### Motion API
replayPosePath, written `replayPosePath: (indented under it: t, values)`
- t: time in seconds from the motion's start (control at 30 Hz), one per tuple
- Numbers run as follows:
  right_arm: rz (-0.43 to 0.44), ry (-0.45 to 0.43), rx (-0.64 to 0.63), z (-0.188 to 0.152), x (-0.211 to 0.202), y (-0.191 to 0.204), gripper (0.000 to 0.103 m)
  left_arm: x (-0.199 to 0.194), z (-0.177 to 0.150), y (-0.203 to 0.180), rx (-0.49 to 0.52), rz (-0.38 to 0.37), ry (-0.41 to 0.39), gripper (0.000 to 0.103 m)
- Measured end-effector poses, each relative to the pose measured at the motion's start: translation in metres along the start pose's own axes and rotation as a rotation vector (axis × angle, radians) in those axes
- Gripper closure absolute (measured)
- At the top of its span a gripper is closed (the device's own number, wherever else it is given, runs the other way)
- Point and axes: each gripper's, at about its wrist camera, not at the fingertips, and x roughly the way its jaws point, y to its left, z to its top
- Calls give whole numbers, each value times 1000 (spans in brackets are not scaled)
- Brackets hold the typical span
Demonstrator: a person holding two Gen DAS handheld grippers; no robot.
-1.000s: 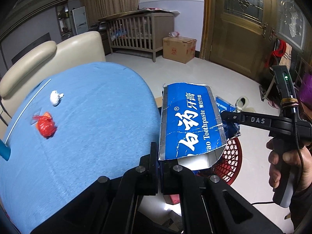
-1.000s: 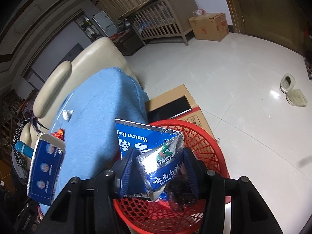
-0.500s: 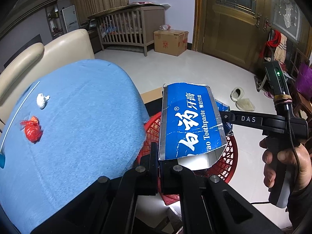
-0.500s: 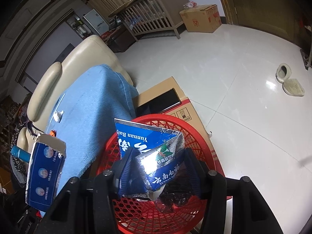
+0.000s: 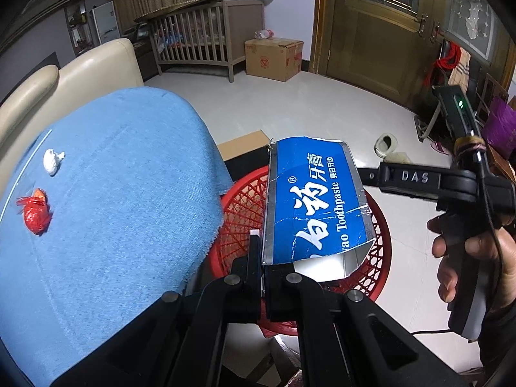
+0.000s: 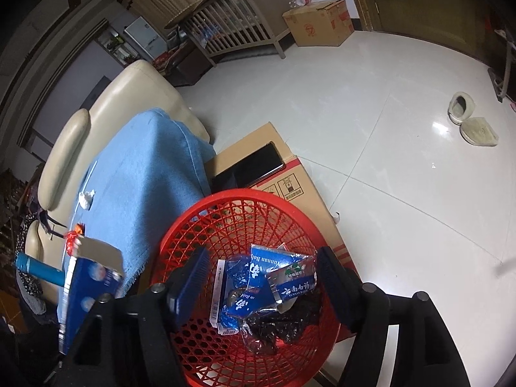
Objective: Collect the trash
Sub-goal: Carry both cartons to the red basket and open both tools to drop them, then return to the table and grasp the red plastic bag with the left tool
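My left gripper [image 5: 262,259] is shut on a blue toothpaste box [image 5: 314,203] and holds it over the red mesh basket [image 5: 238,213]. In the right wrist view my right gripper [image 6: 261,274] is open above the basket [image 6: 225,213]. Blue foil wrappers [image 6: 283,277] and dark trash lie inside it. The held box also shows at the left of the right wrist view [image 6: 85,287]. A red wrapper [image 5: 36,211] and a white paper wad [image 5: 51,160] lie on the blue cloth [image 5: 122,193].
A flat cardboard box [image 6: 258,161] lies on the floor behind the basket. A cream sofa [image 5: 64,77] backs the cloth. A crib [image 5: 200,32], another carton [image 5: 274,58] and slippers [image 6: 467,122] stand across the white tiled floor.
My right gripper opened and the blue foil wrappers dropped into the basket. My left gripper moved right, bringing the toothpaste box over the basket.
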Motion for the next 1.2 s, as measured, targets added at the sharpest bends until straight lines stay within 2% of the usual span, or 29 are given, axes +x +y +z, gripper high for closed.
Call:
replayPosePath:
  t: [0.23, 0.27, 0.3, 0.37, 0.47, 0.53, 0.7, 0.97, 1.2]
  values:
    - [3, -25, 15, 6, -8, 0, 31, 22, 3, -5, 18, 7, 45, 100]
    - [2, -28, 18, 6, -10, 0, 31, 26, 4, -6, 23, 21, 54, 88]
    - [1, -30, 18, 7, -10, 0, 31, 30, 5, -6, 26, 30, 64, 54]
    - [-1, -32, 18, 8, -11, 1, 31, 29, 5, -3, 18, 37, 56, 22]
    - [0, -33, 15, 9, -12, 4, 31, 19, 5, 3, 1, 19, 15, 22]
    - [2, -30, 12, 10, -12, 7, 31, 11, 5, 11, -12, 35, -10, 22]
    - [16, -25, -18, 10, -10, 23, 31, -8, 3, 49, -127, 53, -47, 22]
    - [35, 4, -97, 3, 0, 62, 31, -35, -22, 124, -314, 143, -92, 22]
    - [47, 42, -184, -6, 15, 106, 31, -45, -45, 194, -494, 230, -101, 22]
